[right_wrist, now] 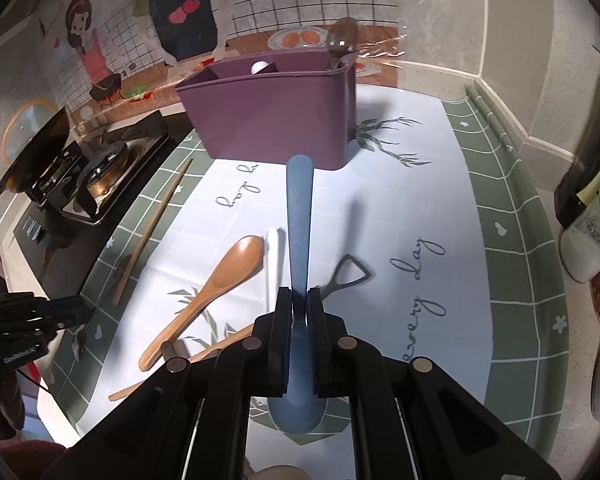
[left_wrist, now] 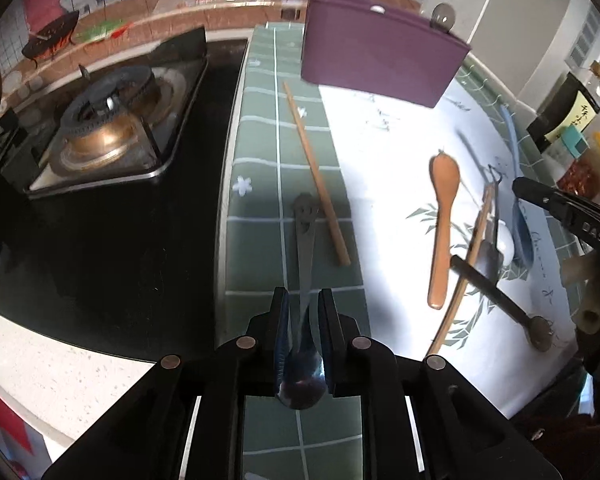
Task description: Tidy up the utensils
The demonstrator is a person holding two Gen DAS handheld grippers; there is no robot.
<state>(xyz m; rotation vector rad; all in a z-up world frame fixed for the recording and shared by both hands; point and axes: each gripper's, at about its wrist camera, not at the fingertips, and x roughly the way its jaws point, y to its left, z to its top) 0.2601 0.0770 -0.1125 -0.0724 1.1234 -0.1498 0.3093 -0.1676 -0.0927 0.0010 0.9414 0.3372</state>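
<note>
My left gripper (left_wrist: 303,300) is shut on a metal spoon (left_wrist: 305,240), bowl between the jaws, handle pointing forward above the mat. My right gripper (right_wrist: 299,300) is shut on a blue spoon (right_wrist: 299,216), handle pointing at the purple utensil holder (right_wrist: 272,116). The holder (left_wrist: 376,56) stands upright with a metal spoon (right_wrist: 342,38) and a white utensil (right_wrist: 260,67) in it. On the mat lie a wooden spoon (left_wrist: 442,216), a chopstick (left_wrist: 318,176), a second chopstick (left_wrist: 466,272), a white spoon (left_wrist: 505,242) and a dark-handled utensil (left_wrist: 496,296). The blue spoon also shows in the left wrist view (left_wrist: 518,184).
A gas stove (left_wrist: 108,128) sits left of the green and white mat (left_wrist: 260,152). Bottles and spice jars (right_wrist: 588,240) stand along the right edge. A metal shovel-handled utensil (right_wrist: 346,276) lies beside the blue spoon. A wok (right_wrist: 32,152) rests by the stove.
</note>
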